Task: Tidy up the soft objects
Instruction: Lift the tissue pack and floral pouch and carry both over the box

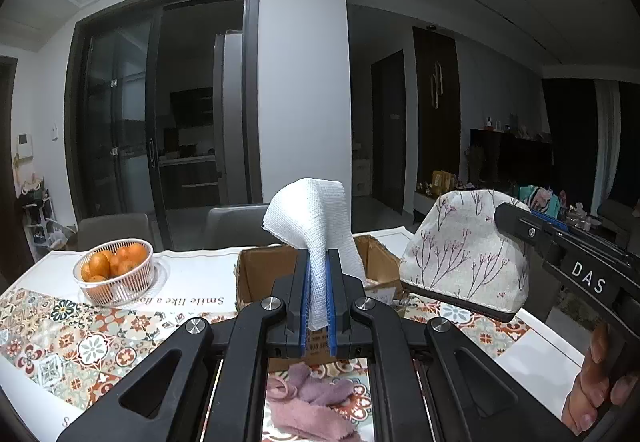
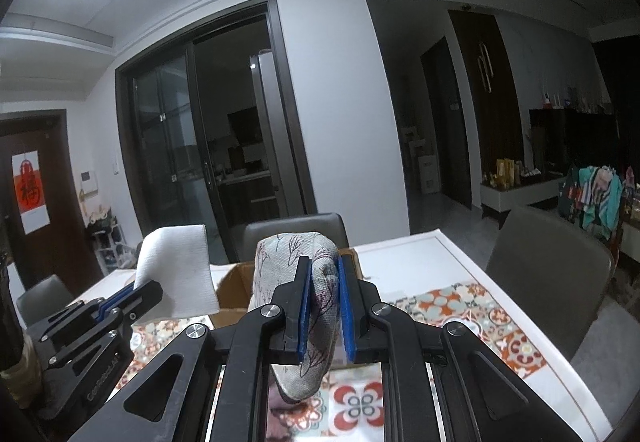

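Note:
My left gripper [image 1: 319,262] is shut on a white woven cloth [image 1: 310,217] and holds it up above an open cardboard box [image 1: 264,274]. The cloth droops over the fingertips; it also shows in the right wrist view [image 2: 176,274]. My right gripper [image 2: 324,266] is shut on a floral fabric pouch [image 2: 296,254] and holds it up over the box [image 2: 234,282]. The pouch [image 1: 464,254] hangs at the right of the left wrist view, next to the right gripper [image 1: 520,226]. Pink and purple soft cloths [image 1: 308,406] lie on the table below my left gripper.
A white basket of oranges [image 1: 114,274] stands at the table's left. A patterned tablecloth [image 1: 80,346] covers the table. Grey chairs stand behind it [image 2: 296,234] and at its right [image 2: 548,270]. The table's right edge [image 2: 520,306] is close.

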Available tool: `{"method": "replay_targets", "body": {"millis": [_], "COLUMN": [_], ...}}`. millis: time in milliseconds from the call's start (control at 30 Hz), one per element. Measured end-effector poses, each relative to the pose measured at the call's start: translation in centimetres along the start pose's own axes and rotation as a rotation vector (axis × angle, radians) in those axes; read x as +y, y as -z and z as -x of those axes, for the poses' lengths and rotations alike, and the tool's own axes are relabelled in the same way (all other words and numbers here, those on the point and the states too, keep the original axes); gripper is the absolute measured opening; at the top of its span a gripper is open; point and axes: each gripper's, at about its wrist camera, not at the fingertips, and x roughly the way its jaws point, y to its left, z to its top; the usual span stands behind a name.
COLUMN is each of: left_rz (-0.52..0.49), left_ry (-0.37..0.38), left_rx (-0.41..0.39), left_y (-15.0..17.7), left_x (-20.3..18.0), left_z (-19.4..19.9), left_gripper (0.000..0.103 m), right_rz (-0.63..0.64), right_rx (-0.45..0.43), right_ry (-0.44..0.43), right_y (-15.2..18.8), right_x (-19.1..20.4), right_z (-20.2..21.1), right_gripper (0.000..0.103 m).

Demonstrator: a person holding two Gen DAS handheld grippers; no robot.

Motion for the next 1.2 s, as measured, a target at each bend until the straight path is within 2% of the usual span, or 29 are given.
{"method": "replay_targets", "body": {"millis": [500,867,1200], "left_rz": [-0.014,-0.028,-0.041], "left_ry": [-0.024,-0.035,-0.044], "left_rx": [-0.031,0.000,0.054], "left_y": [-1.8,-1.8,-0.8], "left_x": [1.7,2.9,3.5], "left_z": [-3.5,-7.6,-11.9], "left_gripper": [0.009,0.009,0.009], "right_rz": [0.022,0.036,0.036], "right_rx": [-0.056,-0.058,-0.013], "right_ry": [-0.023,-0.036,-0.050], "right_y": [-2.2,-2.5,-2.0], "right_x": [0.7,0.8,0.7], "right_z": [-3.9,-7.5,-11.8], "right_gripper": [0.015,0.015,0.015]}}
